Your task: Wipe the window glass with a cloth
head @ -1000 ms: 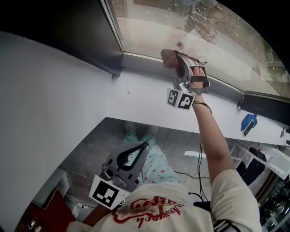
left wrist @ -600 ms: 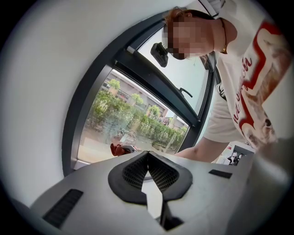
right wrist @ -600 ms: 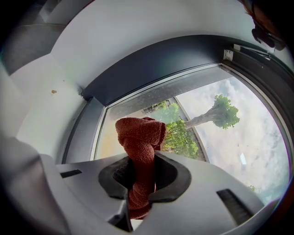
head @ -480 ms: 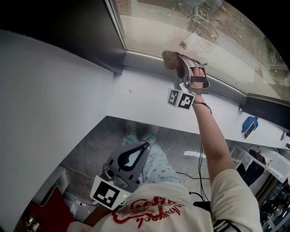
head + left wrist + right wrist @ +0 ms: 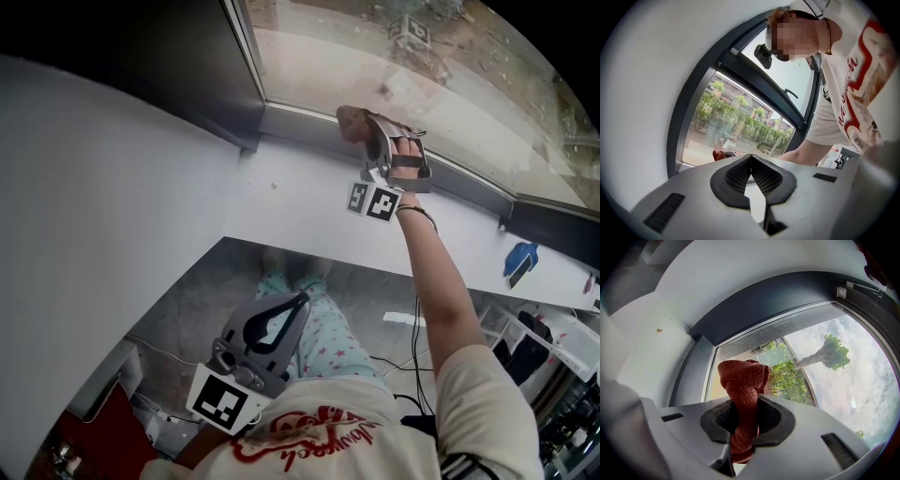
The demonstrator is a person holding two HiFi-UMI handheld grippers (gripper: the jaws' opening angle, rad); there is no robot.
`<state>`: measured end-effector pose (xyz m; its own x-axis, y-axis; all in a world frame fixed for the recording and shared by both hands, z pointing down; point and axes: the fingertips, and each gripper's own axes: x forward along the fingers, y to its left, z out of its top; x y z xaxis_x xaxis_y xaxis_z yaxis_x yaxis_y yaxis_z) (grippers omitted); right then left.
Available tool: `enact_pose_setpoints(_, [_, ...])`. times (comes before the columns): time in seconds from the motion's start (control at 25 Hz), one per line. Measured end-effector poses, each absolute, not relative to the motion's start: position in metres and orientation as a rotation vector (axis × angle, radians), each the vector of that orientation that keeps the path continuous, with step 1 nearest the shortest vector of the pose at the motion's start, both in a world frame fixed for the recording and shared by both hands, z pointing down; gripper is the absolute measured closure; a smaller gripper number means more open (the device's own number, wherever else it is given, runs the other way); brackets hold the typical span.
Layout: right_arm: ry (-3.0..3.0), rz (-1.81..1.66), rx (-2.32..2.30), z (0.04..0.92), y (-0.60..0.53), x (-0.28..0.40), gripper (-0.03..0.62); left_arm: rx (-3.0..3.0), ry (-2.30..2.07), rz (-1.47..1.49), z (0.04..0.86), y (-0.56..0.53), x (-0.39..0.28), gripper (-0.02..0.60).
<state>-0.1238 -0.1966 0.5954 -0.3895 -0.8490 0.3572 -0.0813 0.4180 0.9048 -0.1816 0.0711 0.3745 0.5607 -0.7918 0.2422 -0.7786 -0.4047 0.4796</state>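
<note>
A bunched rust-red cloth [image 5: 743, 385] is clamped between the jaws of my right gripper [image 5: 744, 420], which is shut on it. In the head view that gripper [image 5: 361, 127] is raised to the lower left part of the window glass [image 5: 441, 66], with the cloth [image 5: 352, 120] at the dark bottom frame [image 5: 300, 122]; whether it touches the glass I cannot tell. My left gripper [image 5: 286, 314] hangs low near my body, jaws shut with nothing between them. From the left gripper view [image 5: 750, 161] the cloth [image 5: 719, 154] shows small against the window glass [image 5: 736, 126].
A white wall [image 5: 112, 206] runs under the window, with a white sill ledge [image 5: 309, 202] below the frame. A blue object [image 5: 518, 259] lies on the ledge to the right. Cables [image 5: 412, 361] and a red thing [image 5: 103, 441] lie on the floor below.
The right gripper with the cloth has stayed at the lower left corner of the glass, shifting only slightly. The left gripper has not moved.
</note>
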Motion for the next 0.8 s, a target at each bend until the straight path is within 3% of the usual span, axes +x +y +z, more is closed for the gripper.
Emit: enact_pose_setpoints(0.8, [-1.73,-0.983,0.712,0.649,-0.197,-0.125,0.531,2.245,-1.229,-0.024,0.384,0.06,-0.179,0.56])
